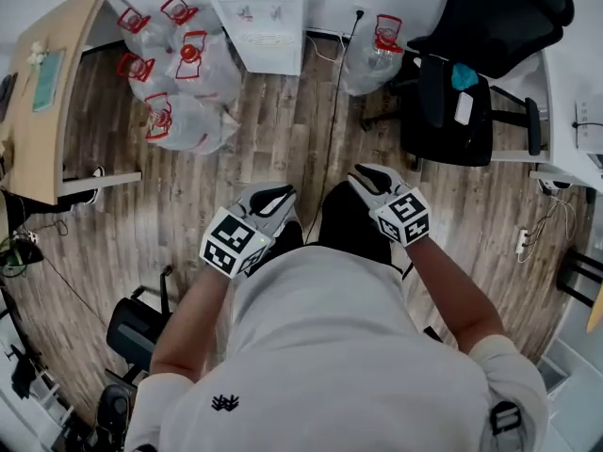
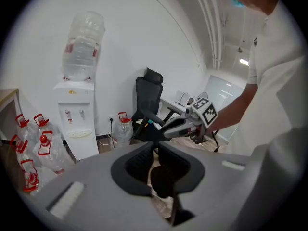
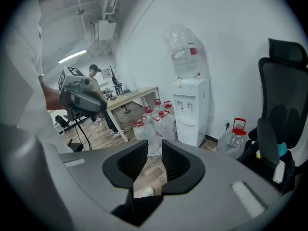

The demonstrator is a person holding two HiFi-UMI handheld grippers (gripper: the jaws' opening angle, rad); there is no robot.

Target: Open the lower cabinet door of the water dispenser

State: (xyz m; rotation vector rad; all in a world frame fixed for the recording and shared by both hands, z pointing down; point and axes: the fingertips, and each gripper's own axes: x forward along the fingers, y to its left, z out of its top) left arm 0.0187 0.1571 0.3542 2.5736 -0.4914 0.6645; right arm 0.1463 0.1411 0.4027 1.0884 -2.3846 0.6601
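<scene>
The white water dispenser [image 1: 256, 17] stands against the far wall with an upturned bottle [image 2: 83, 44] on top. Its lower cabinet door [image 3: 190, 134] looks closed. Both grippers are held in front of the person's chest, well short of the dispenser. The left gripper [image 1: 273, 199] has its jaws a narrow gap apart with nothing between them. The right gripper [image 1: 372, 179] is also open and empty, and only floor shows through its gap. Each gripper appears in the other's view at the side.
Several clear water bottles with red handles [image 1: 179, 73] lie left of the dispenser, and one more [image 1: 372, 50] stands to its right beside a cord [image 1: 334, 111]. A black office chair [image 1: 471, 73] is at the right, a wooden desk [image 1: 47, 111] at the left.
</scene>
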